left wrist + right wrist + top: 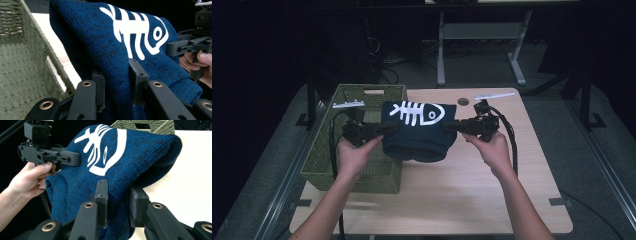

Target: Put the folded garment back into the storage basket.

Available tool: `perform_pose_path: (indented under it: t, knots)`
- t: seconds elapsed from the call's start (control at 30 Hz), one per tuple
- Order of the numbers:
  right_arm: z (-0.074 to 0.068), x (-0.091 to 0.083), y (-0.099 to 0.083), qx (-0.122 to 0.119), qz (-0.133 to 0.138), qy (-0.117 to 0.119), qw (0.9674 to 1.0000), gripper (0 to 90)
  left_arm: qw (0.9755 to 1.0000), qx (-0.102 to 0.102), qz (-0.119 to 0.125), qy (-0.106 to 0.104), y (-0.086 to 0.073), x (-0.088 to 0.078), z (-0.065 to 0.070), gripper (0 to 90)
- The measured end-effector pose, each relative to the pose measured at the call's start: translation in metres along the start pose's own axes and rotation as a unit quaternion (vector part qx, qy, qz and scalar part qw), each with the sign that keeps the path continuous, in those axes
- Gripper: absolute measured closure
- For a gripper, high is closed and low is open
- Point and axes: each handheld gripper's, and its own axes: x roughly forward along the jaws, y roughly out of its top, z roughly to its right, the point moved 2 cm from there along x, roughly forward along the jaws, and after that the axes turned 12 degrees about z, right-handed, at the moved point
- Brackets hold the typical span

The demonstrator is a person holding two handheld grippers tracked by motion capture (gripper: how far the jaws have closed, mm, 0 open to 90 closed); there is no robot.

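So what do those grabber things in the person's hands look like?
Both the left gripper and the right gripper are black and blocky, with flat jaws and brass-ringed rivets. A black cable trails from each. The forearms are bare, no sleeves.

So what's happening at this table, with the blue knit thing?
A person holds tongs in each hand, and both pairs are clamped on a blue knit sweater with a white fish skeleton on it. The left tongs grip its left edge, the right tongs its right edge. The sweater hangs folded between them, lifted above the wooden table, partly over a green woven basket at the left.
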Motion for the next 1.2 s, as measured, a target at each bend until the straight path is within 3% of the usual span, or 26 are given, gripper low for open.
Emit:
perform_pose_path:
  t: [1.2]
  knots:
    - [-0.027, 0.07, 0.009, -0.011, -0.018, 0.027, 0.9994, 72.0, 0.999, -0.013, 0.01, 0.042, 0.012, -0.052, -0.042, 70.8]
